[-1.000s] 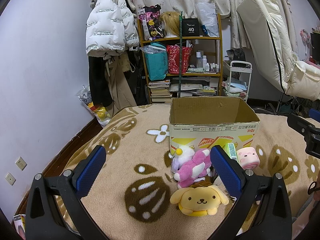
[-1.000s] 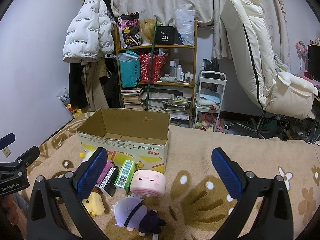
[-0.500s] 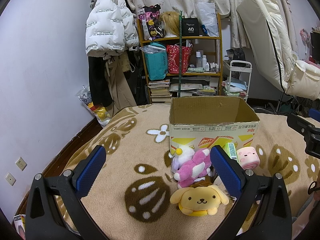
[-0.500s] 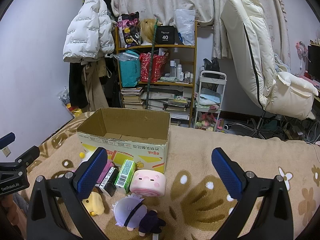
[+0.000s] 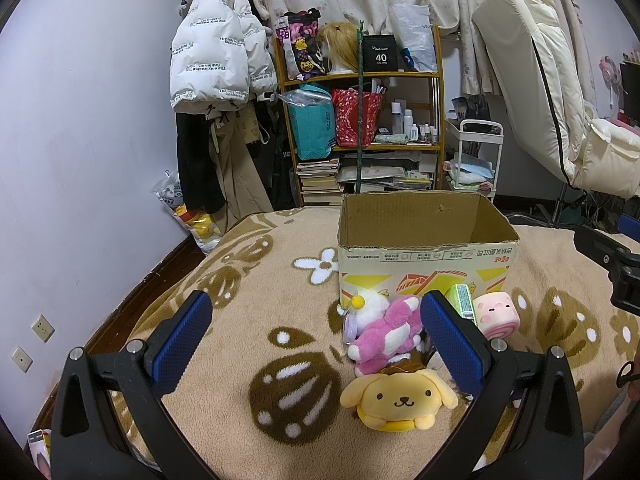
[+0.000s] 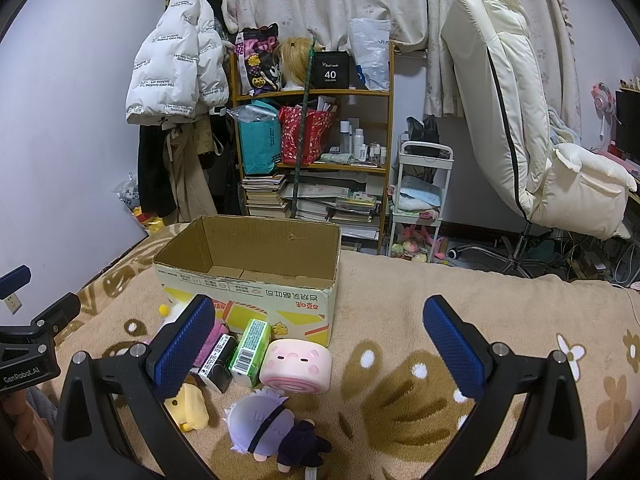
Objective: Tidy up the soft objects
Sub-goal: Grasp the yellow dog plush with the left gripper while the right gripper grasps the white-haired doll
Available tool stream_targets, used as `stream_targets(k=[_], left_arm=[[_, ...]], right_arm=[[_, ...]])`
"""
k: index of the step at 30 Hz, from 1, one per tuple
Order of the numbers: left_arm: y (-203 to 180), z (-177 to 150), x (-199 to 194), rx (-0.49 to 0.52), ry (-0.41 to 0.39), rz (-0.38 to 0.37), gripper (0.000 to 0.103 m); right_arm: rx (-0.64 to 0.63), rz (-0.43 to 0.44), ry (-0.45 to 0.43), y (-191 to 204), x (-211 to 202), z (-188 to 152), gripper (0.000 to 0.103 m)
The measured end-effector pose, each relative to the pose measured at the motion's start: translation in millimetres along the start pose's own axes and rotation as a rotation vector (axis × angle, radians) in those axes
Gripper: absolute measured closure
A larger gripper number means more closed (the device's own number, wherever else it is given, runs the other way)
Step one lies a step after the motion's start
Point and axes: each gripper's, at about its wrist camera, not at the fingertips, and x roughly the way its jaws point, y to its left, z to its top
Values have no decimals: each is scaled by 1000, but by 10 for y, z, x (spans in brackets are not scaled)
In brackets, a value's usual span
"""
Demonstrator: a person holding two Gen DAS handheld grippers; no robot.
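Well, both grippers (image 5: pixel 316 334) (image 6: pixel 316 338) agape (toys beneath)

A cardboard box (image 6: pixel 248 276) stands on the blanket (image 6: pixel 400 304), open at the top, and behind it a shelf (image 6: pixel 316 152) stands at the wall with a chair (image 6: pixel 520 120) to the right of it. Before the box lie the toys: a rabbit toy (image 5: pixel 384 332) on the left, a dog toy (image 5: pixel 398 398) nearer in front of it, then two small cartons (image 6: pixel 240 350) and a pig cushion (image 6: pixel 297 366) to the right. A doll (image 6: pixel 276 428) lies in front of the pig cushion, nearest to the right camera.
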Motion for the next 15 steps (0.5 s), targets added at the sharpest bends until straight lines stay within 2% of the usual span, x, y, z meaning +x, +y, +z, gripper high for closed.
stream_targets(k=[8,15], left_arm=[[-21,-43,63,6,18,-9,0],[-81,-89,210,46,83,-35,0]], right_arm=[[-1,5,7,-13,-24,6,0],[1,43,115,-6,207,-106,0]])
